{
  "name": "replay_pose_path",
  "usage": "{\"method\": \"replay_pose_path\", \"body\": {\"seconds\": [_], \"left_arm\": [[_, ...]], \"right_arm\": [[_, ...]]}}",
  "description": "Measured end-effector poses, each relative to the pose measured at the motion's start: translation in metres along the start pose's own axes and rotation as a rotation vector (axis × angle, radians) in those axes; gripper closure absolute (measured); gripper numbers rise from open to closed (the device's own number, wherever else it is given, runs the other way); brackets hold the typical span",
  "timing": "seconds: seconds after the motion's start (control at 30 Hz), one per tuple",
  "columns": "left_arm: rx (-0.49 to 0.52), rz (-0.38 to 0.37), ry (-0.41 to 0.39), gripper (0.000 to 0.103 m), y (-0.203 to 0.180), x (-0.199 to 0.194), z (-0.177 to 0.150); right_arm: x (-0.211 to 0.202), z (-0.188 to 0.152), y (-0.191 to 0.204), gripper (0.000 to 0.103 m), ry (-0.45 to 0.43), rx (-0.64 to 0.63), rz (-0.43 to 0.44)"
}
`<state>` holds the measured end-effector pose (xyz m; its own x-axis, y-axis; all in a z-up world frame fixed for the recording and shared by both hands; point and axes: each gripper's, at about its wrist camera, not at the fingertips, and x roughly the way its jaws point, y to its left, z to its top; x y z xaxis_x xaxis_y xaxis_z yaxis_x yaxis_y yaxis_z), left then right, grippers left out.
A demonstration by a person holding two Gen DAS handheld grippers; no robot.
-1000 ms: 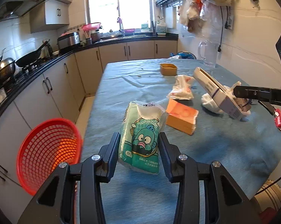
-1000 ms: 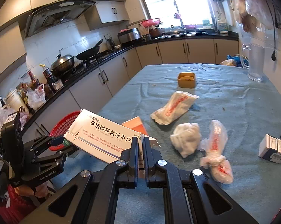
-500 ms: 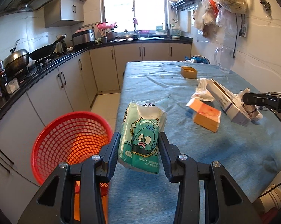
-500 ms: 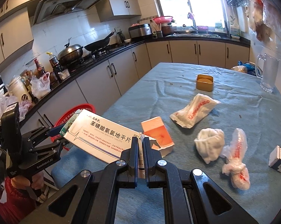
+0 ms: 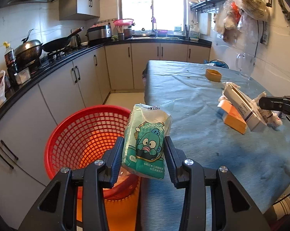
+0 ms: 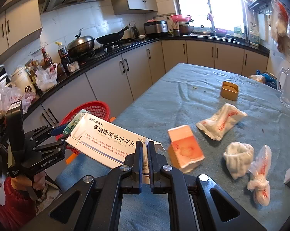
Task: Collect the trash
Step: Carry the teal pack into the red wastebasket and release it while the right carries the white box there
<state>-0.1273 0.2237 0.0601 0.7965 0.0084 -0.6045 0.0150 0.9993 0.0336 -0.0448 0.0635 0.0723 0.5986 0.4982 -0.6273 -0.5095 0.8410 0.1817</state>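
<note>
Tissue pack (image 5: pixel 147 144) carried closer to red basket (image 5: pixel 83 134) — jaws clamped.

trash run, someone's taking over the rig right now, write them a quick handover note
Left gripper: shut on the green tissue pack, held at the table edge beside the red basket, not yet over its opening.
Right gripper: fingers shut on the white medicine box, held above the table's near end.
Done: two items picked up; nothing dropped yet, and whether the basket holds anything cannot be told.
Left: drop both in the basket, then collect from the table the orange box, the printed wrapper, the white wad and the knotted bag.
</note>
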Motion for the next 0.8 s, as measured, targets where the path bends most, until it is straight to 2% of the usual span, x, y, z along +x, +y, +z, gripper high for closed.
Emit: {"method": "replay_pose_path", "body": {"seconds": [0.53, 0.8], "left_arm": [[-0.100, 0.064, 0.032, 0.063, 0.066, 0.014, -0.018], [-0.132, 0.084, 0.053, 0.063, 0.086, 0.027, -0.021]], "right_arm": [[0.039, 0.024, 0.049, 0.097, 0.027, -0.081, 0.027], [0.066, 0.036, 0.072, 0.097, 0.041, -0.108, 0.046]]}}
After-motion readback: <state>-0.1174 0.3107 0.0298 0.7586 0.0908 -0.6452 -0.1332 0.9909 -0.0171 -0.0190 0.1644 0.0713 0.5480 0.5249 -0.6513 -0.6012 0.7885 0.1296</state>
